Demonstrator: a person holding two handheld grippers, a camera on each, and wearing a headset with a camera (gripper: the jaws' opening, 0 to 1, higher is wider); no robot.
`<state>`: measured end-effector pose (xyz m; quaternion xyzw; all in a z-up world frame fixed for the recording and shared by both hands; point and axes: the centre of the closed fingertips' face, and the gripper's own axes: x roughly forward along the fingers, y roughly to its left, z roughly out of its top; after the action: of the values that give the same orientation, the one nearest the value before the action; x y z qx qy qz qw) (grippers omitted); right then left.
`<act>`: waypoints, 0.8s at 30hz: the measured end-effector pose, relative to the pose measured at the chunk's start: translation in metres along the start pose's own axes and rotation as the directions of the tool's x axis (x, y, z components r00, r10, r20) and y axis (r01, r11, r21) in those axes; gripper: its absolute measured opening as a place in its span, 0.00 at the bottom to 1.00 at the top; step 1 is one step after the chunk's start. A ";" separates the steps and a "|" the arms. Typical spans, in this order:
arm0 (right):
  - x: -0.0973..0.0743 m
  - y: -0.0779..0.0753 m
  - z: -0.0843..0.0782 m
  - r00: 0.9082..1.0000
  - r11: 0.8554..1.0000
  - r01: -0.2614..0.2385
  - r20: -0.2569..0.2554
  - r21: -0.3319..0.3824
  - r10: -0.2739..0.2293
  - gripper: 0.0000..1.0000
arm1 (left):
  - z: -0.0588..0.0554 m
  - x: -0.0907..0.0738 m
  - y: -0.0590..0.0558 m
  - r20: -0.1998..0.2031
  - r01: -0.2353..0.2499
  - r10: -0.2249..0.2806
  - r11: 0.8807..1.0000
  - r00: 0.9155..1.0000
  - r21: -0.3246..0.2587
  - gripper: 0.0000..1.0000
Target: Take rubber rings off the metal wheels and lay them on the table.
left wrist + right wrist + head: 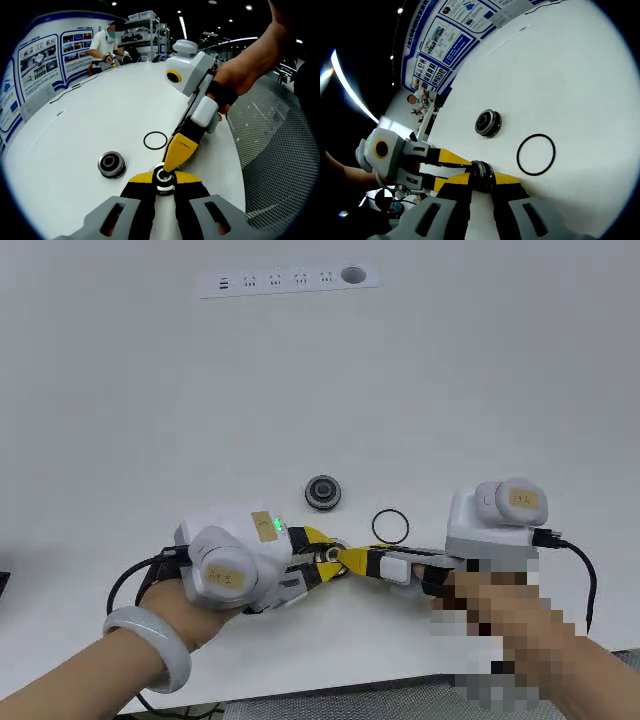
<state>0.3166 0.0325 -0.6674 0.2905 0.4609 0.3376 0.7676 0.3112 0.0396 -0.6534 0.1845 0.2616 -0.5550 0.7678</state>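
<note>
left gripper point(164, 179) clamps wheel point(164, 175) | right gripper point(482, 178) seemingly too | wheel half hidden

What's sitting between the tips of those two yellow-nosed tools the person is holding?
A small metal wheel, pinched between the left gripper and the right gripper. Both gripper views show it at the jaw tips.

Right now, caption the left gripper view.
The left gripper and right gripper grip a small metal wheel; a loose black rubber ring and second wheel lie nearby.
</note>
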 end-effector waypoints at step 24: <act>-0.008 0.001 0.001 1.000 0.999 0.002 -0.001 -0.036 -0.002 0.02 | 0.000 -0.001 0.000 -0.004 -0.004 0.004 1.000 1.000 -0.002 0.13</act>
<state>0.3147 0.0263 -0.6618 0.2760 0.4555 0.3449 0.7729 0.3106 0.0399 -0.6530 0.1854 0.2632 -0.5530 0.7685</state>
